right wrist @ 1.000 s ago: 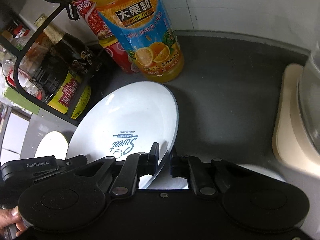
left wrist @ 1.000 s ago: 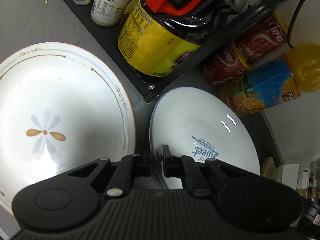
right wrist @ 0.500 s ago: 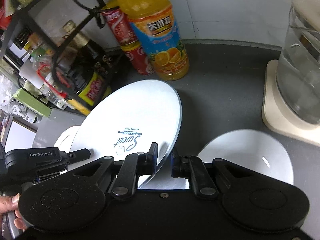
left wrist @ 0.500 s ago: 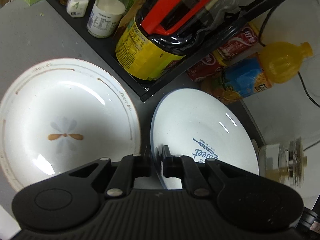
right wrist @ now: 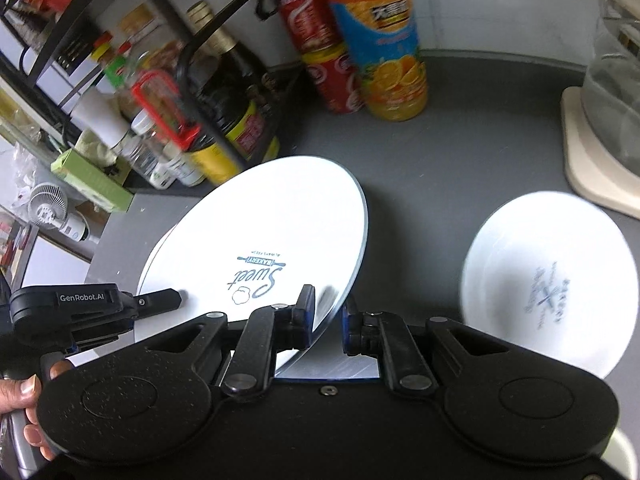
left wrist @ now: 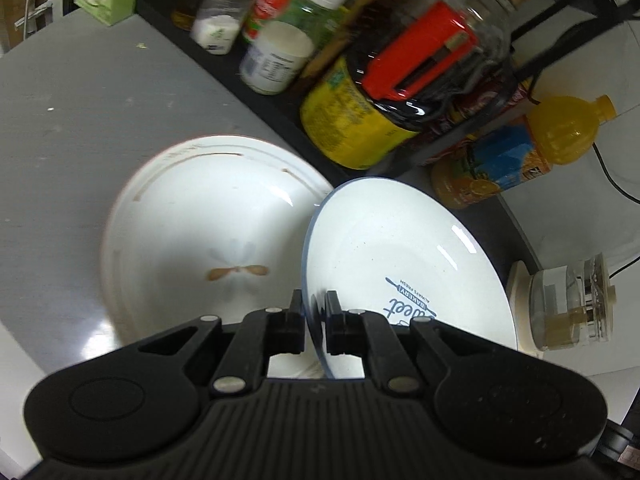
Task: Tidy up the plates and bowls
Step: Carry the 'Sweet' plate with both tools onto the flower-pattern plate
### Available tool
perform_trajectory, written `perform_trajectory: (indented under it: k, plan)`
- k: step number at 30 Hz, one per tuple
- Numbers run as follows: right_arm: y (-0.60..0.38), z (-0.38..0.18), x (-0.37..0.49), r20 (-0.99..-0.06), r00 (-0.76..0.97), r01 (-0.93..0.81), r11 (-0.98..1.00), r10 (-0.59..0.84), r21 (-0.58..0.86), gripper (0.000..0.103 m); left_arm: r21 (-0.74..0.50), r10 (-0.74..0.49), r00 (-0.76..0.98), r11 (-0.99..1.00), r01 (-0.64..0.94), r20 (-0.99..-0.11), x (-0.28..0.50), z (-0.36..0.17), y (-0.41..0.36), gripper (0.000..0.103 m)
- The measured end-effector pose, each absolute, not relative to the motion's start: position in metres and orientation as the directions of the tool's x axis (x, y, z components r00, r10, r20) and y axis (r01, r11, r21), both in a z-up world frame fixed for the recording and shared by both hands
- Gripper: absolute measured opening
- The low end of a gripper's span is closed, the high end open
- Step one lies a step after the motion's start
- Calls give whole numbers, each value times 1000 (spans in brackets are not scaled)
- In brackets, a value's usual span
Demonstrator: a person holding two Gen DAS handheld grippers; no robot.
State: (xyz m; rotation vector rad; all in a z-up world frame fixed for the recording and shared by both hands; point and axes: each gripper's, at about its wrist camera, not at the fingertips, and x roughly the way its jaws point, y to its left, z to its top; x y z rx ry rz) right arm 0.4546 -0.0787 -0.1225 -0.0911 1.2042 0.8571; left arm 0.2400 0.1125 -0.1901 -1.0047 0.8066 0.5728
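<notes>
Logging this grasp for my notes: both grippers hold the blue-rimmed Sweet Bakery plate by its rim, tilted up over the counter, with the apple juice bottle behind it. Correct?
Not quite: the bottle is orange juice; the right wrist view shows orange slices on its label. Otherwise right: the left gripper and right gripper both pinch the tilted plate's rim.

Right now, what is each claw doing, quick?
Left claw: shut on the rim of the Sweet Bakery plate.
Right claw: straddles the same plate's rim, but a gap shows on one side; cannot tell if it grips.
</notes>
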Motion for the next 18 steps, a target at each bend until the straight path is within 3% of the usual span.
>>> perform_trajectory:
  k: [18]
  plan:
    - [-39,-139,403,-864,68,-669,665,499,332,13,-486,70,550,386,-784,-832,186,-212,140,7]
